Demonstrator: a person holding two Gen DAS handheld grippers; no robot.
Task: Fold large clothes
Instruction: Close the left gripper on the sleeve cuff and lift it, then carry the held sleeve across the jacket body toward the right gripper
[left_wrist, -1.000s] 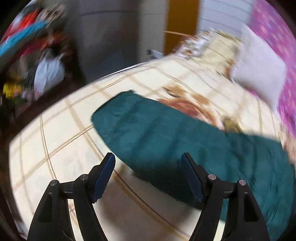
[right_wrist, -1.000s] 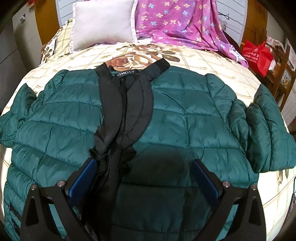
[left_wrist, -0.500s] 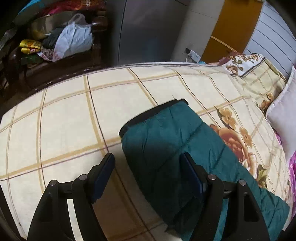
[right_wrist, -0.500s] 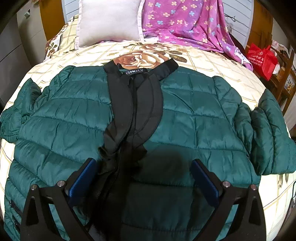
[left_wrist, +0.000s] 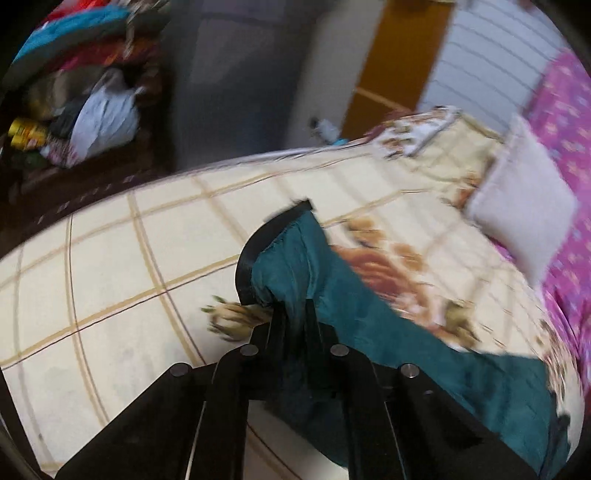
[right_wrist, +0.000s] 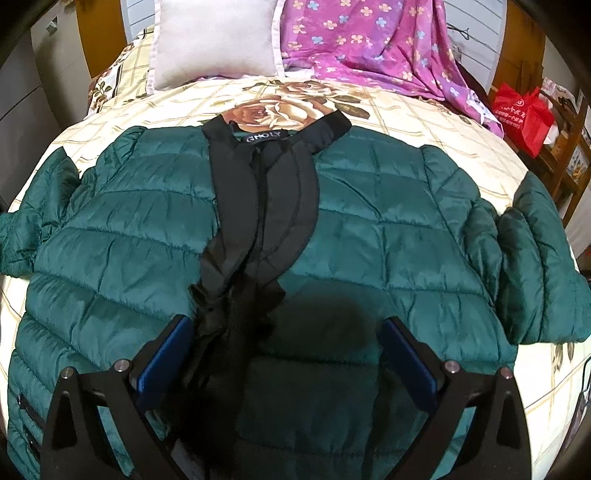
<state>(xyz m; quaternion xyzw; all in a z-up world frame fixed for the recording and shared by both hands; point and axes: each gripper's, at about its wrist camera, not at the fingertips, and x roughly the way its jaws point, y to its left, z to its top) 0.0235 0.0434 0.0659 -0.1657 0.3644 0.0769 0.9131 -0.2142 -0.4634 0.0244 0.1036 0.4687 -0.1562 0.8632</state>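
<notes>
The green jacket (right_wrist: 369, 229) lies spread face-up across the bed (right_wrist: 424, 122), collar toward twelve o'clock. My left gripper (left_wrist: 293, 314) is clenched on its sleeve (left_wrist: 295, 254), cuff lifted. My right gripper (right_wrist: 286, 354) hovers spread wide above the hem. Pillow (right_wrist: 214, 40) at eleven.

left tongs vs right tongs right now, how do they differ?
The left tongs are shut on the green jacket's sleeve near its black cuff; the right tongs are open and grip nothing. The left tongs sit at the garment's edge over the checked bedspread; the right tongs hover above the jacket's body, astride the black front lining. Shared: both have black frames and point at the same green jacket.
</notes>
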